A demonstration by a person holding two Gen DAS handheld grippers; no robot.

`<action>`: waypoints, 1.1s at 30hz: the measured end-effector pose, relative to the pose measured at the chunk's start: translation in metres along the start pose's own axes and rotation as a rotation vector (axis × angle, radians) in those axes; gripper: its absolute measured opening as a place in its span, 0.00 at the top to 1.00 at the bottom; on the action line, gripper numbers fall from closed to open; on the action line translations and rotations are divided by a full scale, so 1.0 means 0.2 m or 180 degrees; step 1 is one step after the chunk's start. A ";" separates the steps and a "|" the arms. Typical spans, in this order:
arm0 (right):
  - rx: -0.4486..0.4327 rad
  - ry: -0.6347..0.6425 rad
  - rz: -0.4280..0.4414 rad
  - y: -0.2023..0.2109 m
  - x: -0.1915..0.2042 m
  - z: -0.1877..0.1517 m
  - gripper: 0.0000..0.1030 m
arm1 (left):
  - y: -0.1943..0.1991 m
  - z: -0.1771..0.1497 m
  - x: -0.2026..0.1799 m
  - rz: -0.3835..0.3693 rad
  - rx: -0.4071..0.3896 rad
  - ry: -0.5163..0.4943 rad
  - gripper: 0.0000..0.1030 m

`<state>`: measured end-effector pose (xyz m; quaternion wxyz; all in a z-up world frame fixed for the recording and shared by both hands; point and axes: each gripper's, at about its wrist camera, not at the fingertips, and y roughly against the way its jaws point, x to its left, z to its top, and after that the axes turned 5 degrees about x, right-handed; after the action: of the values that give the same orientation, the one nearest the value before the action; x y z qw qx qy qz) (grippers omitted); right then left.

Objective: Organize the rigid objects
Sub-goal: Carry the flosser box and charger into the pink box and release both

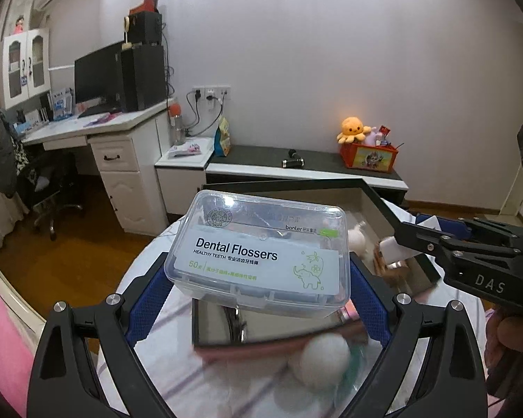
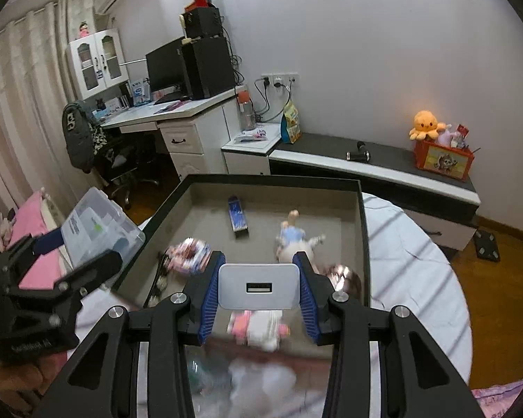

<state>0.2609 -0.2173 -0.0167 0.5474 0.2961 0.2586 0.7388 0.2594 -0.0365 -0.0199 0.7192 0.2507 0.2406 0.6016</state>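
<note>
Squeezing the smooth, light floss box point(image 1: 258, 254) by its sides above the tray point(image 2: 364, 230), the left claw point(image 1: 258, 275) grips it while the right claw point(image 2: 259, 287) grips a hard charger point(image 2: 259, 287).

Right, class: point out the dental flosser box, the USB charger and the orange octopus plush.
dental flosser box point(image 1: 258, 254), left wrist view, lid label.
USB charger point(image 2: 259, 287), right wrist view, port face.
orange octopus plush point(image 2: 424, 123), right wrist view, head.

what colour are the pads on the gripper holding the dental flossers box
Blue, with a ribbed texture. The left gripper pads show best in the left wrist view, clamped on the dental flossers box.
</note>
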 end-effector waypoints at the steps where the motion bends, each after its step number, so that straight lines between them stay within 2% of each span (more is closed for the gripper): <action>1: 0.0021 -0.0017 -0.0001 -0.02 -0.01 0.01 0.60 | -0.03 0.01 0.00 -0.0012 0.0029 0.0015 0.08; 9: 0.0205 -0.0175 -0.0019 -0.22 -0.07 0.03 0.60 | -0.27 0.03 0.01 -0.0095 0.0274 0.0117 0.08; 18: 0.0331 -0.0247 0.0002 -0.30 -0.10 0.02 0.59 | -0.38 0.02 0.00 -0.0070 0.0422 0.0103 0.07; 19: 0.0337 -0.0257 0.0023 -0.30 -0.11 0.02 0.55 | -0.38 0.02 0.00 -0.0069 0.0427 0.0127 0.07; 21: 0.0334 -0.0274 0.0020 -0.28 -0.11 0.02 0.37 | -0.39 0.03 0.02 -0.0060 0.0429 0.0161 0.04; 22: 0.0327 -0.0279 0.0021 -0.28 -0.12 0.02 0.24 | -0.38 0.03 0.02 -0.0056 0.0413 0.0182 0.02; 23: 0.0311 -0.0298 -0.0002 -0.27 -0.12 0.02 0.19 | -0.37 0.03 0.04 -0.0044 0.0401 0.0193 0.00; 25: 0.0286 -0.0335 0.0038 -0.25 -0.13 0.02 0.18 | -0.33 0.03 0.05 0.0009 0.0342 0.0177 0.00; 27: 0.0244 -0.0391 -0.0029 -0.22 -0.14 0.01 0.11 | -0.28 0.02 0.05 0.0025 0.0276 0.0163 0.00; 28: 0.0227 -0.0417 -0.0088 -0.21 -0.14 0.01 0.00 | -0.24 0.02 0.06 0.0038 0.0224 0.0162 0.00; 33: 0.0060 -0.0485 -0.0159 -0.08 -0.13 -0.04 0.00 | -0.06 -0.02 0.05 0.0053 0.0015 0.0182 0.00</action>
<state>0.2719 -0.2381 -0.0368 0.5810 0.3500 0.2305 0.6977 0.2665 -0.0279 -0.0309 0.7064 0.2371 0.2605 0.6139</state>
